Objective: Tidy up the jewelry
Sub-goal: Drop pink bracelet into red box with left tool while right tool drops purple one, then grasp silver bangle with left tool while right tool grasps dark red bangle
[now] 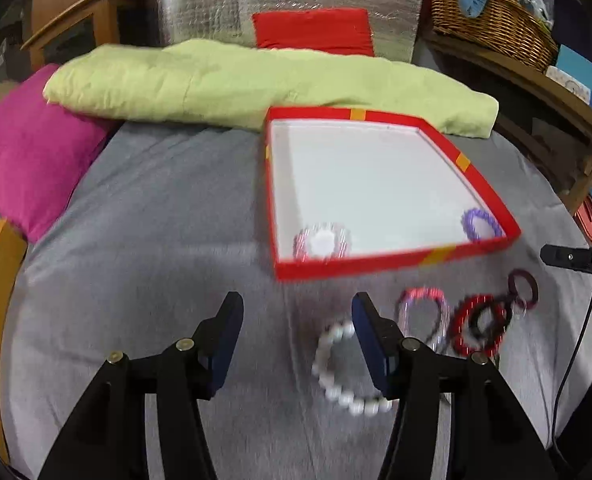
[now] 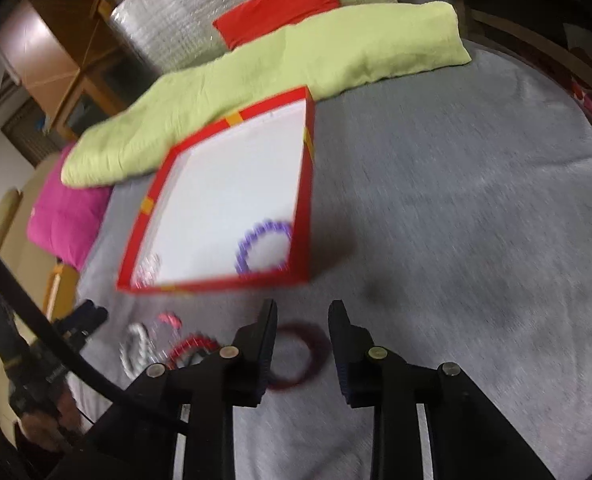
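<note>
Motion blur softens everything. The left gripper (image 1: 297,312) has its jaws released over a white bead bracelet (image 1: 345,368), partly hidden by one finger. The right gripper (image 2: 301,320), jaws apart and gripping nothing, half covers a dark ring (image 2: 301,354). On the grey bed (image 2: 455,220), the red box (image 1: 395,258) keeps a purple bracelet (image 2: 264,250) in its near corner.

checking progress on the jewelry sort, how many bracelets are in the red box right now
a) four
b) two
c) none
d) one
b: the red box holds two, a purple bracelet in its near right corner and a pink and clear bracelet by its near left wall; the white bead bracelet and the others lie outside on the grey cloth.
</note>
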The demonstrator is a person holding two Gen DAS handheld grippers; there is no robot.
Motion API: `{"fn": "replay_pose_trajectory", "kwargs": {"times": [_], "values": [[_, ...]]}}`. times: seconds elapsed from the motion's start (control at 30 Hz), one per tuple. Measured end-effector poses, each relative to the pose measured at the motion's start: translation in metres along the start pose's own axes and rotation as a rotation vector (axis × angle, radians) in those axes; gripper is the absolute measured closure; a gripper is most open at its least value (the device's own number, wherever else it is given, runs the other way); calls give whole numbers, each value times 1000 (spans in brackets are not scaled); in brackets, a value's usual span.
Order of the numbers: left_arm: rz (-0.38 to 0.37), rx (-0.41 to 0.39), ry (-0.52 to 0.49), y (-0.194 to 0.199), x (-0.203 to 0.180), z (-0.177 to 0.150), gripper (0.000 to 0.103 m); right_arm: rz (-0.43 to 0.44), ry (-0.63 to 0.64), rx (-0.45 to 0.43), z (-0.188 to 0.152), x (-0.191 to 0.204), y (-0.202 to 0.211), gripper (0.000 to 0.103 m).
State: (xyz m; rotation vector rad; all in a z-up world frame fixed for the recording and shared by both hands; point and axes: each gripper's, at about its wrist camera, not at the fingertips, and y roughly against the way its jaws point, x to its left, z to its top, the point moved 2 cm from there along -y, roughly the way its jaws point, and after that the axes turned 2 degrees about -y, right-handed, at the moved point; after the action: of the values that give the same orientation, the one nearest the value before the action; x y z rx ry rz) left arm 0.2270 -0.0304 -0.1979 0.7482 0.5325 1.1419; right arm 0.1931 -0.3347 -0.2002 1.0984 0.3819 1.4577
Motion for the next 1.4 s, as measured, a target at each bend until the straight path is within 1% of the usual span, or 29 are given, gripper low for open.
{"fn": "replay_pose_trajectory", "kwargs": {"times": [0.07, 0.17, 0.27, 0.3, 0.37, 0.43, 0.5, 0.57, 0.67, 0.8, 0.87, 0.9, 0.93, 0.97, 1.1, 1.17, 1.33, 1.37, 1.4], "values": [[-20, 11, 19, 3, 1, -8, 46, -4, 16, 22, -4, -1, -2, 73], [-47, 11, 6, 4, -5, -12, 46, -21, 27, 44, -10, -1, -7, 73], [-109, -1, -26, 5, -18, -12, 46, -26, 45, 87, -15, 1, -18, 73], [-136, -8, -38, 6, -23, -11, 46, -55, 67, 100, -17, 4, -24, 74], [-172, -11, -61, 5, -30, -9, 46, -92, 97, 87, -18, 8, -25, 79], [-199, 0, -89, 0, -39, -8, 46, -118, 98, 95, -17, 6, -27, 88], [-206, 11, -106, -4, -45, -8, 46, -121, 81, 105, -15, 1, -28, 92], [-215, 25, -129, -7, -52, -9, 46, -113, 83, 112, -13, 0, -28, 92], [-205, 30, -159, -9, -59, -12, 46, -115, 106, 111, -13, -1, -26, 92], [-204, 37, -190, -14, -66, -12, 47, -131, 135, 74, -16, 2, -22, 94], [-211, 40, -201, -16, -68, -13, 55, -153, 179, 51, -20, 10, -22, 96], [-218, 43, -209, -17, -70, -12, 64, -157, 194, 41, -21, 12, -22, 96], [-229, 46, -215, -18, -71, -13, 68, -152, 201, 32, -21, 13, -20, 97], [-237, 45, -219, -17, -72, -13, 68, -138, 198, 26, -20, 14, -18, 97], [-323, 16, -286, -5, -84, -16, 68, -119, 171, -1, -14, 12, -10, 97], [-331, 15, -312, -5, -91, -18, 68, -112, 149, 4, -11, 9, -12, 97], [-360, 52, -344, -11, -102, -22, 68, -103, 122, 23, -10, 5, -16, 97], [-369, 61, -347, -11, -105, -24, 64, -104, 121, 24, -10, 6, -18, 97], [-374, 66, -354, -10, -108, -26, 53, -102, 119, 28, -10, 6, -18, 97]]}}
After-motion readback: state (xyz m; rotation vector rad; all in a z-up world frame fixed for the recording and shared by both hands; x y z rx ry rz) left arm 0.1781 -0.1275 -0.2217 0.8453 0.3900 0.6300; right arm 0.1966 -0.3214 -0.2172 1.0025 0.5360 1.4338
